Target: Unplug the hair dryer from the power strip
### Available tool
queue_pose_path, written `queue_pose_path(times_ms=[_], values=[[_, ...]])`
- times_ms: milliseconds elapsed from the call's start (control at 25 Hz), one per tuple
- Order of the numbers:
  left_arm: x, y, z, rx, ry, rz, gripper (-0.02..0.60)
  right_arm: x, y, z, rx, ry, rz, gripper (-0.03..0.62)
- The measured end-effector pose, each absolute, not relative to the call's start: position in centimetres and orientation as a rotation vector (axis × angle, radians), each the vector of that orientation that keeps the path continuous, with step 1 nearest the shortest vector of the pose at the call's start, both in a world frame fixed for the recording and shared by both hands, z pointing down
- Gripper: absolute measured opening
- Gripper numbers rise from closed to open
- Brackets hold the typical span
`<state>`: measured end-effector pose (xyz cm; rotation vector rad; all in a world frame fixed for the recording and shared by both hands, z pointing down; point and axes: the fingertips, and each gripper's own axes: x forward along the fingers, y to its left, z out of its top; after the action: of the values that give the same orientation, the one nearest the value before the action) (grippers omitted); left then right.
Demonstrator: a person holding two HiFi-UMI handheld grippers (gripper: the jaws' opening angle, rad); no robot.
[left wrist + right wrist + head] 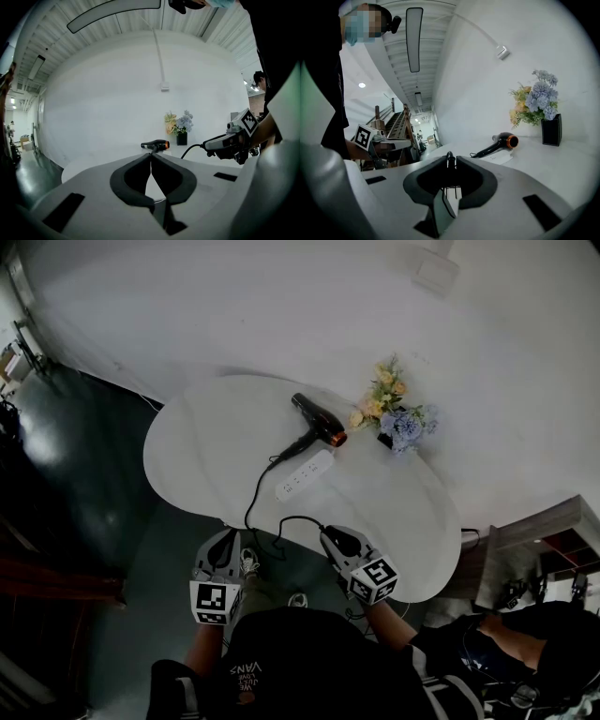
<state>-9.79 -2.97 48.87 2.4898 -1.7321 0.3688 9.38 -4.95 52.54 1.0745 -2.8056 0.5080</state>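
A: So, what could go wrong now?

B: Right claw [450,157] is clamped on the plug [450,172], which looks out of the power strip [305,474]. Pull too far & the cord [251,498] drags the hair dryer [317,423] off the worktop [197,442]. Left claw [151,155] is closed w/ nothing in it.

A: Any words?

B: Just square marks on the cubes [373,579]. Shirt [281,662] print's too small.

You're working on a staged set inside a big hall, not a home. A bare white wall [281,306] curves behind the oval white table [187,456]. Flowers [394,413] dress the tabletop's far right edge. The floor [84,474] is dark and glossy, with strip lights [414,37] overhead and a staircase [396,124] beyond.
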Motion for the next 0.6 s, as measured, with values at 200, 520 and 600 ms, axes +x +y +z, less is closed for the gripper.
queue_pose_path(times_ms=[200,520,600], values=[[-9.4,-2.3,49.4,2.483,-1.725,0.365,0.02,10.4,-4.2,52.7,1.101,-2.795,0.508,0.083],[-8.8,-1.3,49.8,2.466,-1.702,0.393,0.02,11.1,-3.4,53.0,1.111,-2.78,0.524,0.083],[-8.7,-1.1,49.9,2.463,-1.702,0.387,0.02,11.2,-3.3,53.3,1.11,-2.772,0.53,0.083]])
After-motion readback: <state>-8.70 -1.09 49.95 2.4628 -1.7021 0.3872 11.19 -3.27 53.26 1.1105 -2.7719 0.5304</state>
